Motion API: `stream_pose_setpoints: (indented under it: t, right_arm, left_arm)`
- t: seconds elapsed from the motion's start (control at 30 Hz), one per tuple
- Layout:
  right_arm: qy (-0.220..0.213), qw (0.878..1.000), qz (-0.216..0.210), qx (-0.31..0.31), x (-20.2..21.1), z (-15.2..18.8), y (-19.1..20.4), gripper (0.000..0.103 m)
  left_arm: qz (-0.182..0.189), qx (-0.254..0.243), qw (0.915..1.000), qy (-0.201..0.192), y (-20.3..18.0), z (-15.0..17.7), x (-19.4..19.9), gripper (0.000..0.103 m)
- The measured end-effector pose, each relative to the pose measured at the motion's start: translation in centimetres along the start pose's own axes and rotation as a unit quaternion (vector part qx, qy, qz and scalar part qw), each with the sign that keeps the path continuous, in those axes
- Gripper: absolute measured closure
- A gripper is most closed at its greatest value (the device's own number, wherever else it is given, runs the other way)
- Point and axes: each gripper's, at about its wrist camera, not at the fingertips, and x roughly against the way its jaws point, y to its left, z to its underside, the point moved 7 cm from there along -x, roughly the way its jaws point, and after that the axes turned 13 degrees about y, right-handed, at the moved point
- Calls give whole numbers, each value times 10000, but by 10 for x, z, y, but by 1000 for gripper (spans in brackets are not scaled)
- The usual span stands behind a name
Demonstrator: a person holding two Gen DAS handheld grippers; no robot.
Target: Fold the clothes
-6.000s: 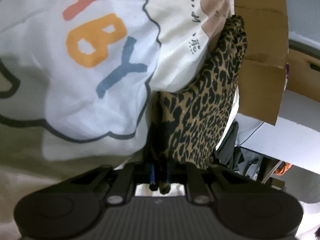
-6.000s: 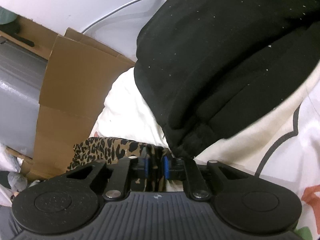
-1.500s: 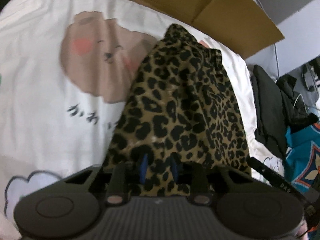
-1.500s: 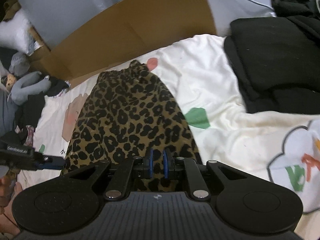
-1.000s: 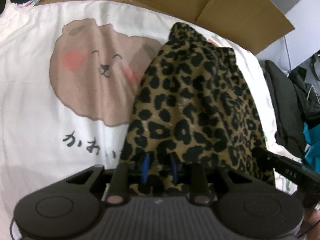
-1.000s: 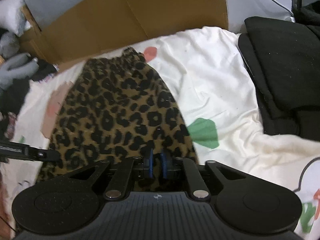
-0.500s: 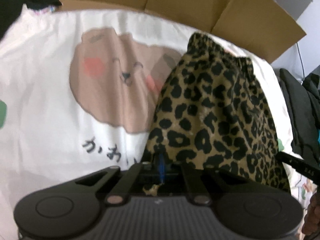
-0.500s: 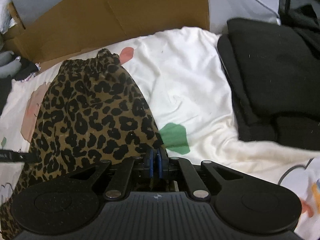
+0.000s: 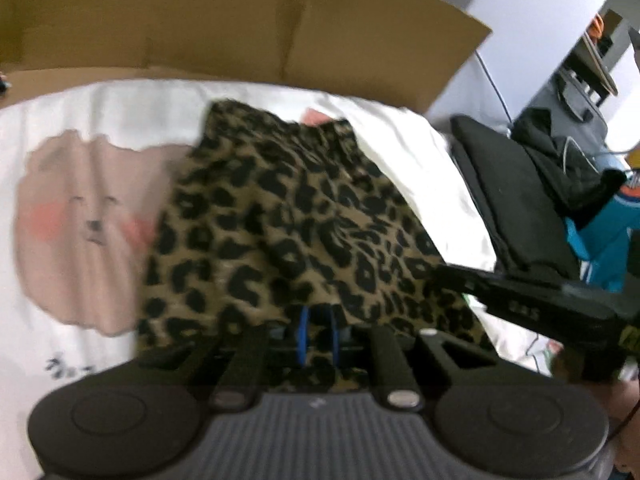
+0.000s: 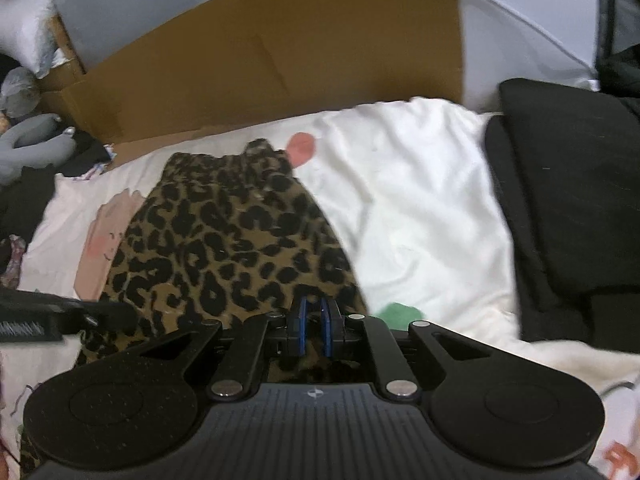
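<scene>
A leopard-print garment lies spread on a white bedspread printed with a bear face, its gathered waistband at the far end. My left gripper sits at the near hem; its jaws are opening a little, and leopard fabric fills the narrow gap between the blue pads. At the same garment's near right corner, my right gripper is shut on a fold of the cloth. Each view catches a black finger of the other tool at its edge. The view from the left is blurred.
A brown cardboard sheet stands along the bed's far edge. Folded black clothes lie to the right, with a teal garment beyond them. A grey plush toy and dark clutter sit at the left.
The left gripper has shifted right along the near hem and lifted slightly, and its pads, tight together half a second ago, stand a little apart. The right gripper keeps its hold and has hardly moved.
</scene>
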Motion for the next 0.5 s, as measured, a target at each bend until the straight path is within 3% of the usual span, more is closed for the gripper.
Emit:
stream_pose_setpoints:
  t: [0.2,0.33,0.5]
  right_arm:
    - [181,9996,228,26,-21,-6,-2,91]
    - [232,9990,322,-190,-22,-5,-14,91]
    - [223,9985,426,-249,-19,-3,-17,92]
  left_arm:
    - [-141,-190,9997,93,1,-14,-26,92]
    - [-256,92,9995,164,16,-31,-35,93]
    - [-157,270,9994,-158,8,-52,-7,92]
